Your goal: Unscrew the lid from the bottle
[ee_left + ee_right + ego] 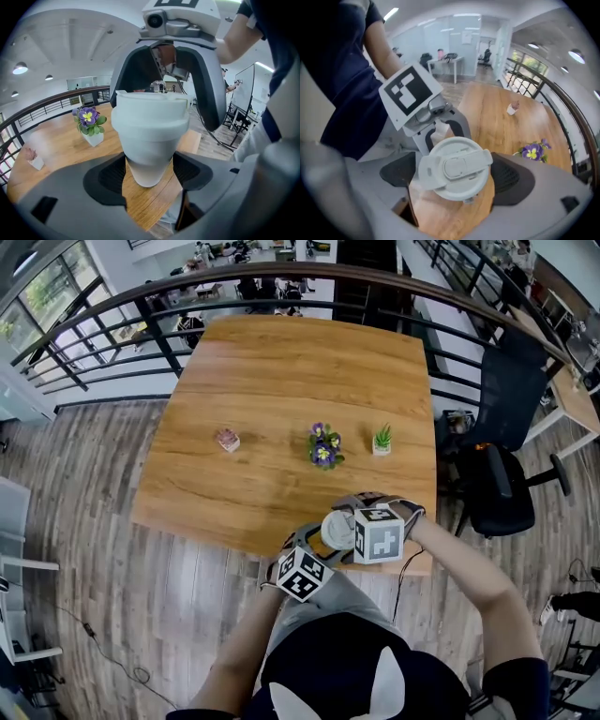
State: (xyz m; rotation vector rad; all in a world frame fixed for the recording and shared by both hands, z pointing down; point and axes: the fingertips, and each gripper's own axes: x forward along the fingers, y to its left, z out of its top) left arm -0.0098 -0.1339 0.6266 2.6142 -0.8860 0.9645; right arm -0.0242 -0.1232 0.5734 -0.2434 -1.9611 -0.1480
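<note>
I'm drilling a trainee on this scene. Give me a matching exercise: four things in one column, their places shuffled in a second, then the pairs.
1 bottle
2 purple flowers
3 green plant
4 pink plant

A leftmost pot in the head view
B in the left claw
C rightmost pot
D middle pot

Pairs: 1-B, 2-D, 3-C, 4-A

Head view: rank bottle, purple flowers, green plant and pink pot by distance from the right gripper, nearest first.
1. bottle: between the jaws of the right gripper, nearest the person.
2. purple flowers, centre, and green plant, to their right: too close to call.
3. pink pot: far left.
</note>
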